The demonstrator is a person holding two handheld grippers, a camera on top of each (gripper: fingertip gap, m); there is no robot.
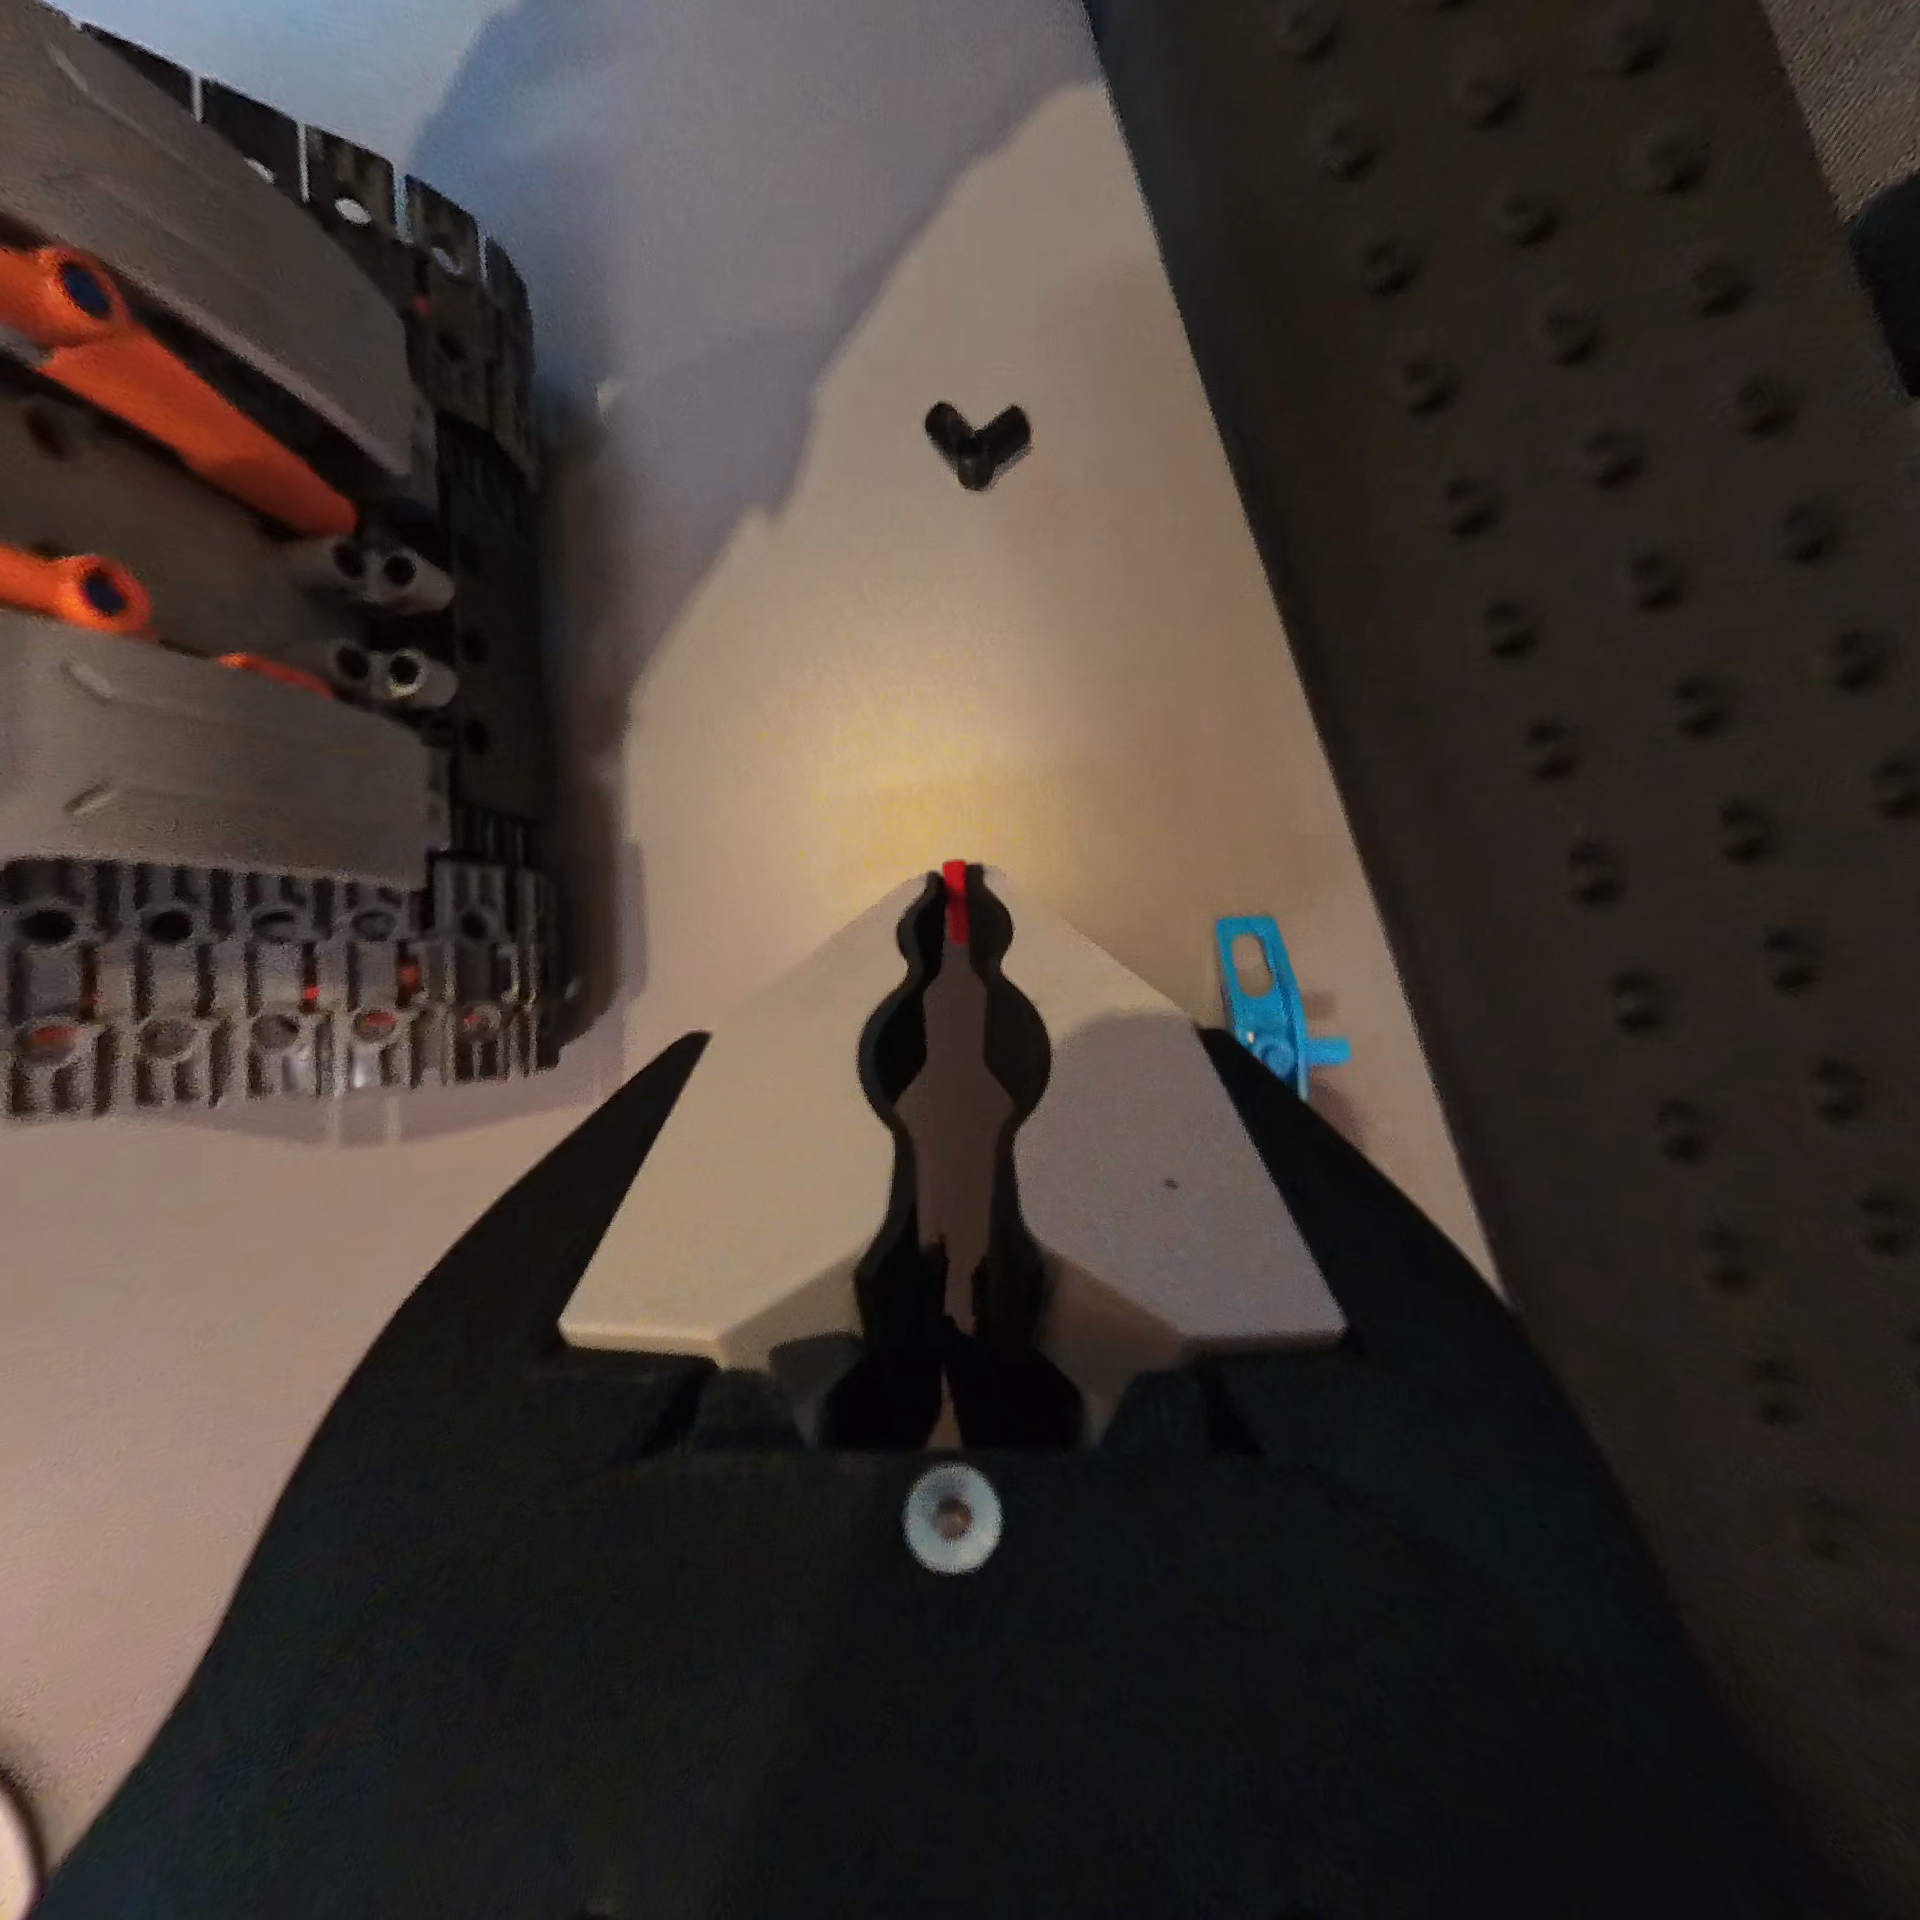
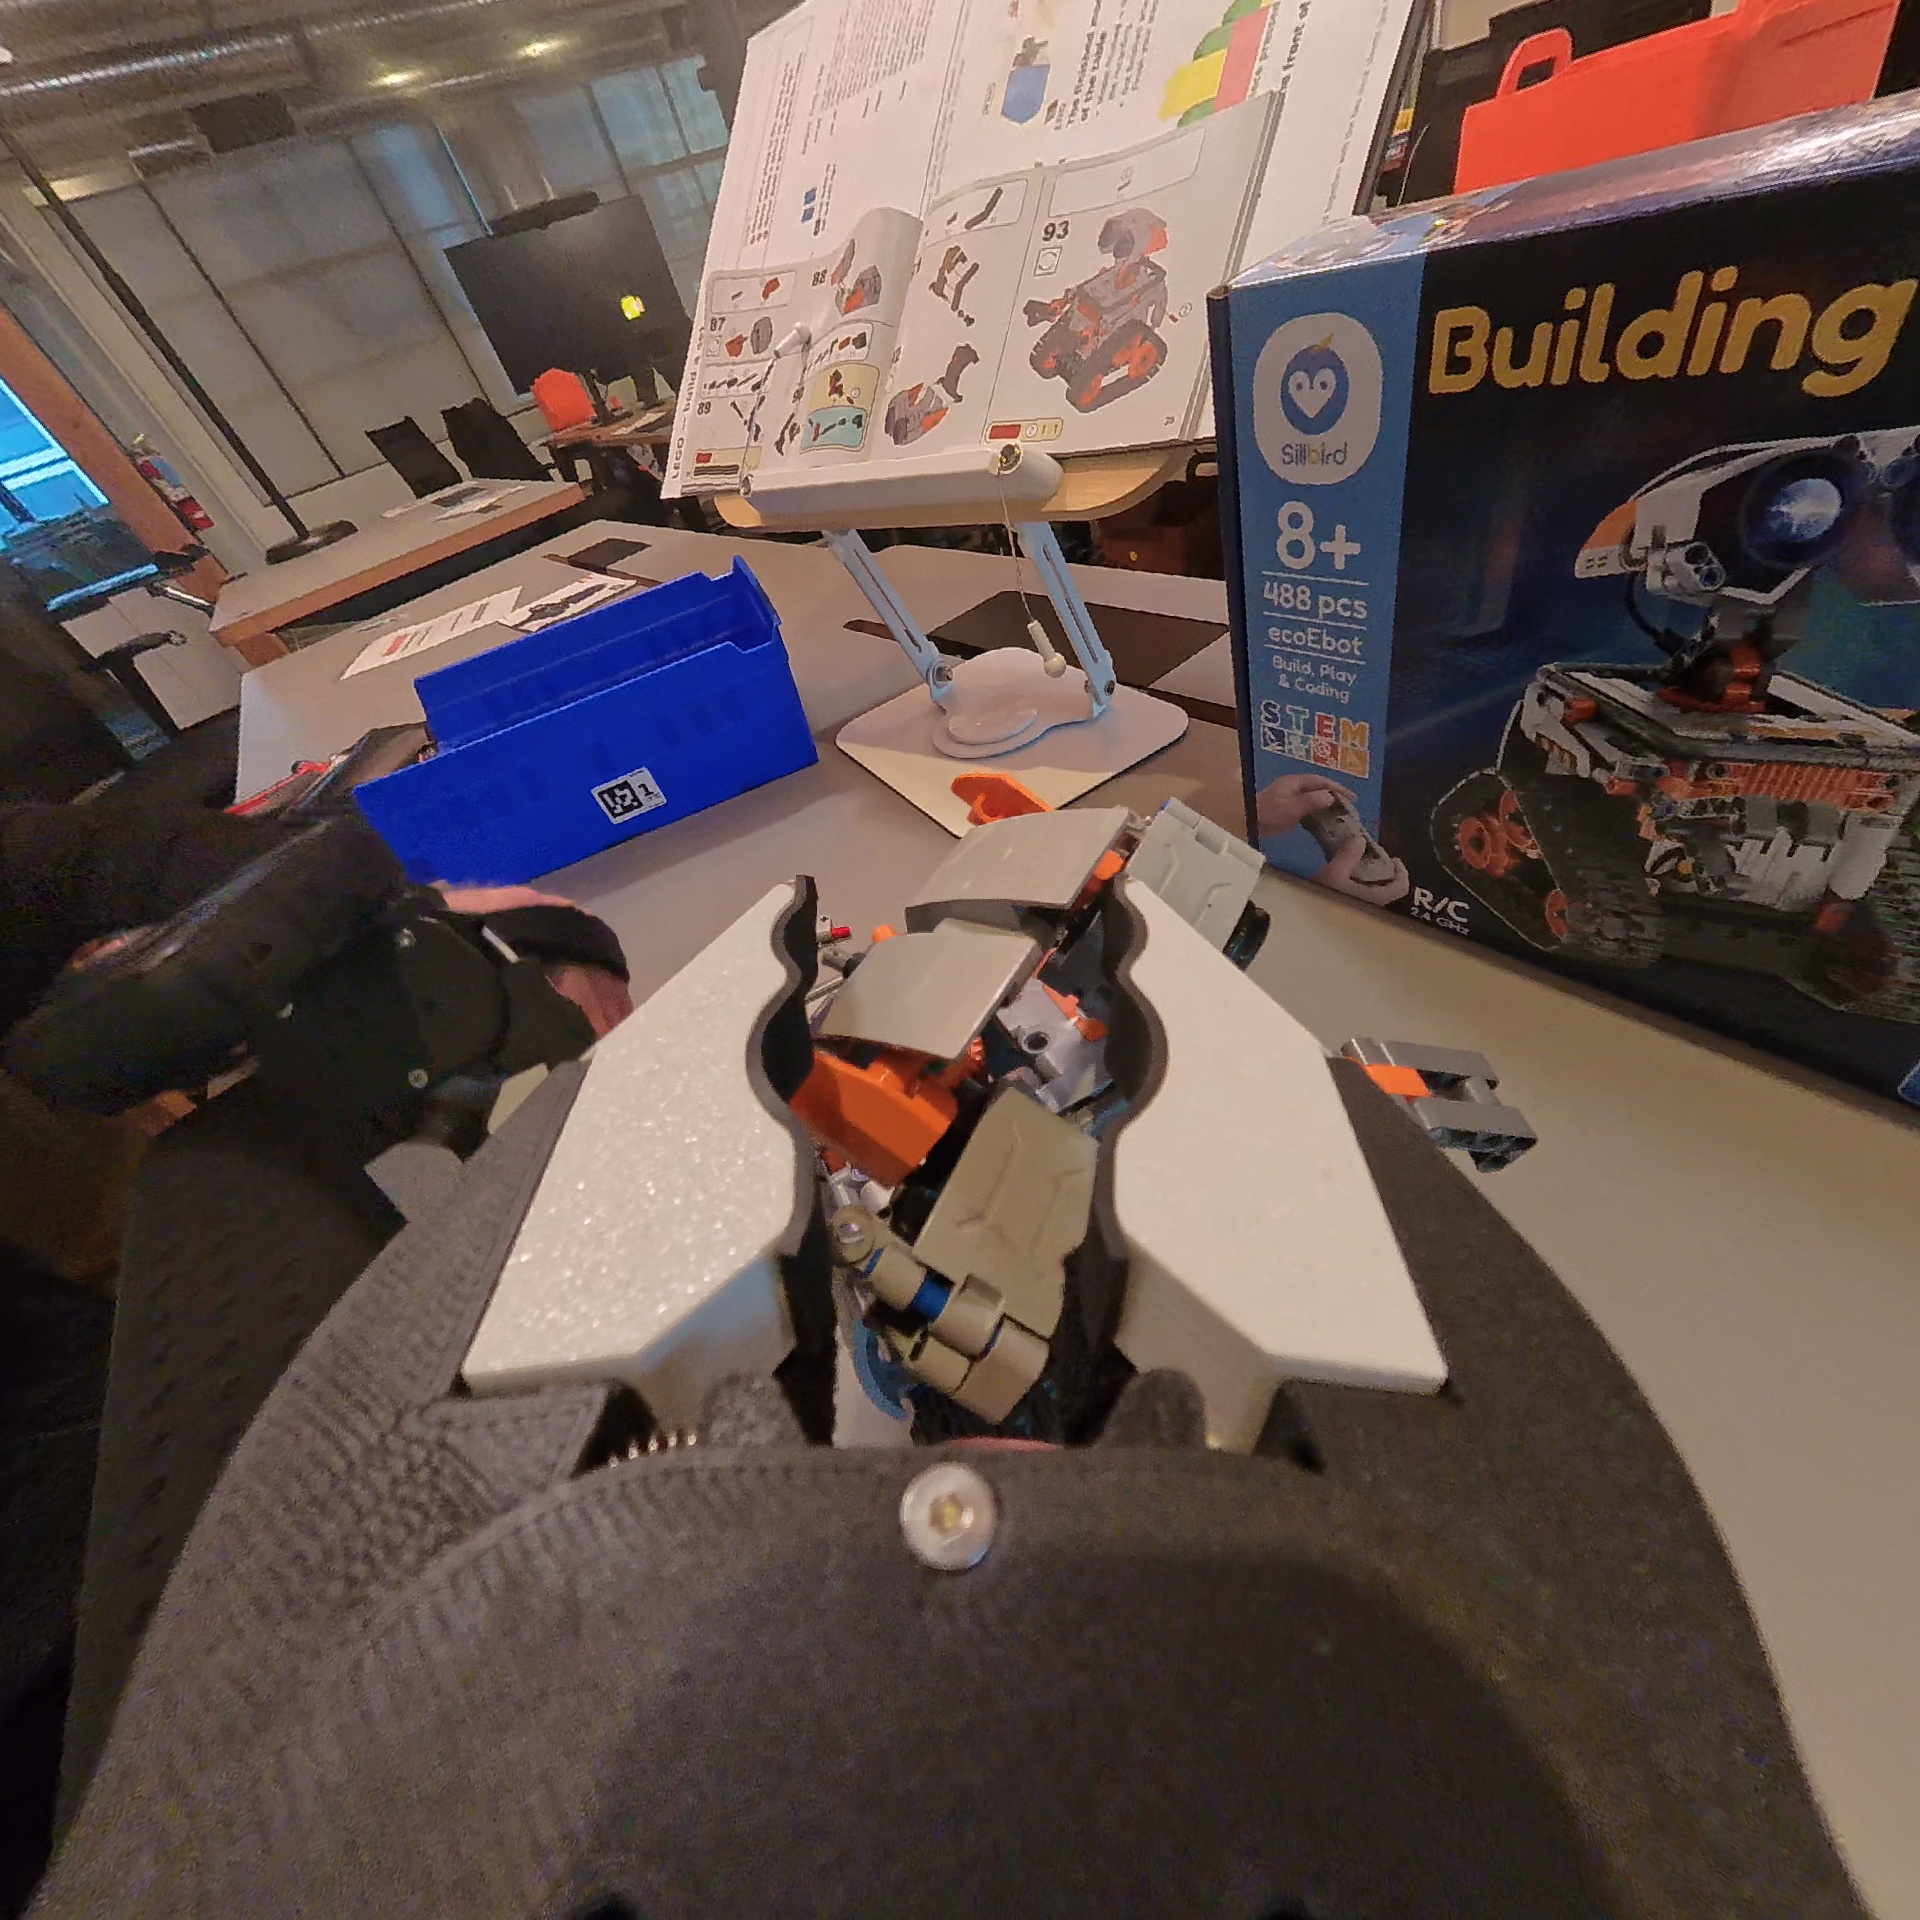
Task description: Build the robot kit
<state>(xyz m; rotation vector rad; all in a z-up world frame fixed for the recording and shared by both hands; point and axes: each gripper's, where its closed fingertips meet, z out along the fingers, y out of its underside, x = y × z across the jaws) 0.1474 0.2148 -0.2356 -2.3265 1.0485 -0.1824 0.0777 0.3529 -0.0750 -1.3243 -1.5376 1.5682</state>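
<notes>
My left gripper (image 1: 954, 883) is shut on a small red pin (image 1: 954, 904) that pokes out at its tips, just above the table. A brick-built model (image 1: 208, 727) with grey panels, orange beams and black tracks stands to its left. My right gripper (image 2: 956, 904) is shut on that model (image 2: 997, 1174), which fills the gap between its white fingers (image 2: 665, 1143). In the right wrist view a gloved hand holds the left gripper (image 2: 312, 987) at the left, beside the model.
A black V-shaped piece (image 1: 977, 442) and a blue piece (image 1: 1262, 997) lie on the table (image 1: 312, 1247). A dark dimpled surface (image 1: 1558, 623) fills the right. A blue bin (image 2: 592, 727), a booklet stand (image 2: 997, 717), a printed box (image 2: 1610, 582) and a small grey-orange assembly (image 2: 1444, 1101) surround the model. The left gripper's tips are roughly 20 cm from the right gripper's. The black V-shaped piece (image 1: 977, 442) lies around 9 cm away from my left fingertips.
</notes>
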